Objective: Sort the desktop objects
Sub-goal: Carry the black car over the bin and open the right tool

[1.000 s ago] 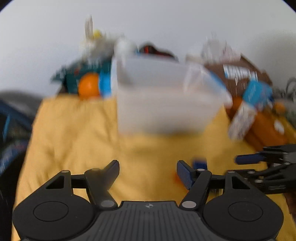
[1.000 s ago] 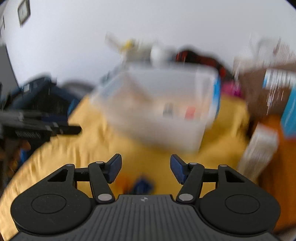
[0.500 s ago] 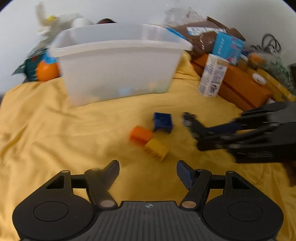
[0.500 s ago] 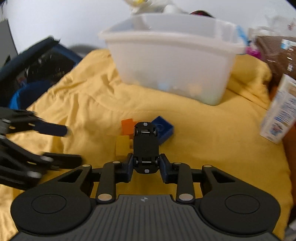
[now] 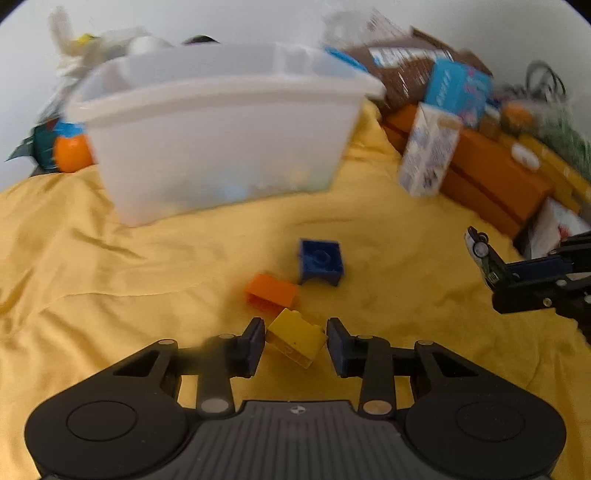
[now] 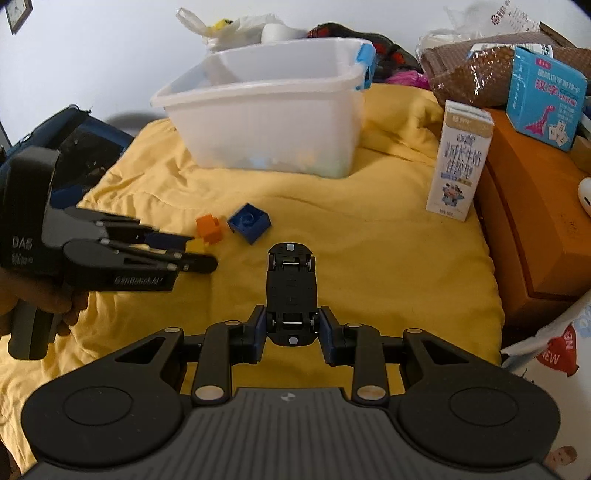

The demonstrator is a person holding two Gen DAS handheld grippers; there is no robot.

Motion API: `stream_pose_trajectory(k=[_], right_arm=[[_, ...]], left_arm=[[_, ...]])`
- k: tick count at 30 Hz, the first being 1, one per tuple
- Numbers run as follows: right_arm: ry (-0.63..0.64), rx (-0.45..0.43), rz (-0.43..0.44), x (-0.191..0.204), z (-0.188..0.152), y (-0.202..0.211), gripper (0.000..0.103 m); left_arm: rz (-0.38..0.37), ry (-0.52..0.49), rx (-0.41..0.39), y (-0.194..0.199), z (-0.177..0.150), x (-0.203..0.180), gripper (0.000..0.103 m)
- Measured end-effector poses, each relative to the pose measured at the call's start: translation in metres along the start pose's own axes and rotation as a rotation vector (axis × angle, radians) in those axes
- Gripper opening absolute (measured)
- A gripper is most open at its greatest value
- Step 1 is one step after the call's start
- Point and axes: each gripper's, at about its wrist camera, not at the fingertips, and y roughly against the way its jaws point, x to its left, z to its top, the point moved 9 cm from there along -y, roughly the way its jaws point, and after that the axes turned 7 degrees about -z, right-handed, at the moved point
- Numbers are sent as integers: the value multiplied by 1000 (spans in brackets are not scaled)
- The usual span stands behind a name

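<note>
Plain white wall (image 6: 110, 55), framed clock (image 6: 14, 14) upper left, soft daylight

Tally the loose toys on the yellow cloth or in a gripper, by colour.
Yellow brick: 1, between the left gripper's fingers
Orange brick: 1
Blue brick: 1
Black toy car: 1, clamped in the right gripper
Total: 4
</note>
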Motion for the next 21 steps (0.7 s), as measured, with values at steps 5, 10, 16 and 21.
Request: stream_pose_trajectory(k=[5, 10, 16, 21], right_arm=[[-9, -95, 45, 14, 48, 15, 33], [-6, -189, 63, 21, 125, 24, 33], [-15, -220, 49, 10, 205, 18, 33], [-12, -127, 4, -5, 241, -10, 33]], left_arm=[[12, 24, -84, 52, 40, 20, 40], [53, 42, -163, 90, 110, 45, 40], [42, 62, -150, 96, 181, 64, 40], [44, 69, -100, 77, 218, 74, 40]])
